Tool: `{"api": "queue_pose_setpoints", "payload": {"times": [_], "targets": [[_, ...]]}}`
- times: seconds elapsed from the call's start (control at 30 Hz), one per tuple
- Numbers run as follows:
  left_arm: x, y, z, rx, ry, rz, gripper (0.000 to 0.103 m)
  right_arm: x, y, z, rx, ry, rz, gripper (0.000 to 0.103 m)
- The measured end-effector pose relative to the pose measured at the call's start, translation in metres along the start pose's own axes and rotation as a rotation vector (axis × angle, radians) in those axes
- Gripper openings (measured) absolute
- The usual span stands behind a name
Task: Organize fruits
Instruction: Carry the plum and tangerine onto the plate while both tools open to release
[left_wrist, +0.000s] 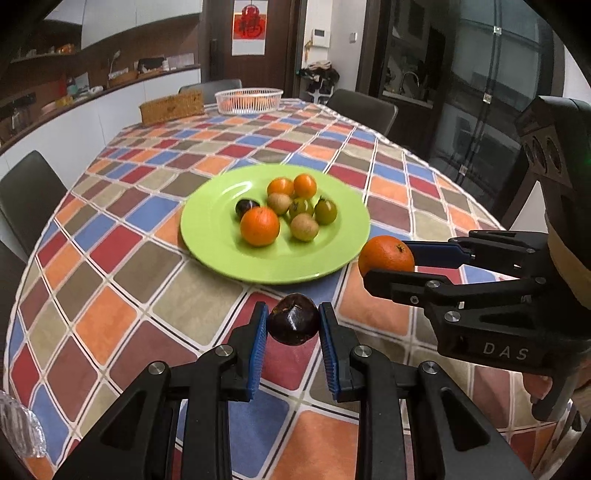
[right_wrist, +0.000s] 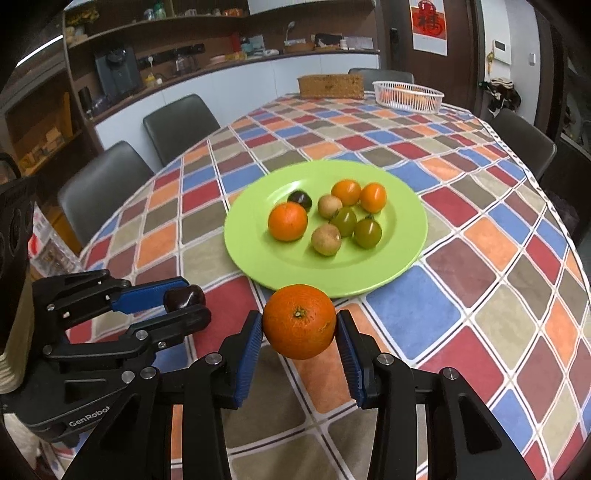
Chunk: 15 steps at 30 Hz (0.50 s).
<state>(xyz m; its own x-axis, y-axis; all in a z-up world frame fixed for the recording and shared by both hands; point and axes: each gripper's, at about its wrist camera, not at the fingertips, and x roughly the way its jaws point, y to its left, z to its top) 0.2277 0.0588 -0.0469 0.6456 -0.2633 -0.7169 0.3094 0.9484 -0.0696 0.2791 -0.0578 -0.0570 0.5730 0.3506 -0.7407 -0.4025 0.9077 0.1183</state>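
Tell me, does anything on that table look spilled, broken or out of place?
Nothing stands out. The green plate sits flat on the checked tablecloth with its small fruits gathered on it. The left gripper holds a dark fruit and the right gripper an orange, both looking intact.

Dark chairs (right_wrist: 181, 122) ring the tabletop (right_wrist: 480, 229) under its checked cloth; a white counter (right_wrist: 236, 79) with wooden shelves (right_wrist: 155, 29) runs behind, beside a brown door (left_wrist: 258, 40).

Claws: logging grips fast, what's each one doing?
Left claw: closed on the dark fruit.
Right claw: closed on the orange.
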Motion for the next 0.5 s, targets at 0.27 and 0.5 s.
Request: {"api": "queue_pose_setpoints", "payload": {"times": [0.27, 0.5], "targets": [[-0.02, -0.009, 0.01, 0.013, -0.05, 0.008, 0.027, -0.025, 0.003, 0.009, -0.013, -0.067, 0.001, 0.042], [-0.034, -0.014, 0.024, 0.022, -0.101, 0.013, 0.027, -0.045, 0.002, 0.019, -0.018, -0.124, 0.003, 0.042]]}}
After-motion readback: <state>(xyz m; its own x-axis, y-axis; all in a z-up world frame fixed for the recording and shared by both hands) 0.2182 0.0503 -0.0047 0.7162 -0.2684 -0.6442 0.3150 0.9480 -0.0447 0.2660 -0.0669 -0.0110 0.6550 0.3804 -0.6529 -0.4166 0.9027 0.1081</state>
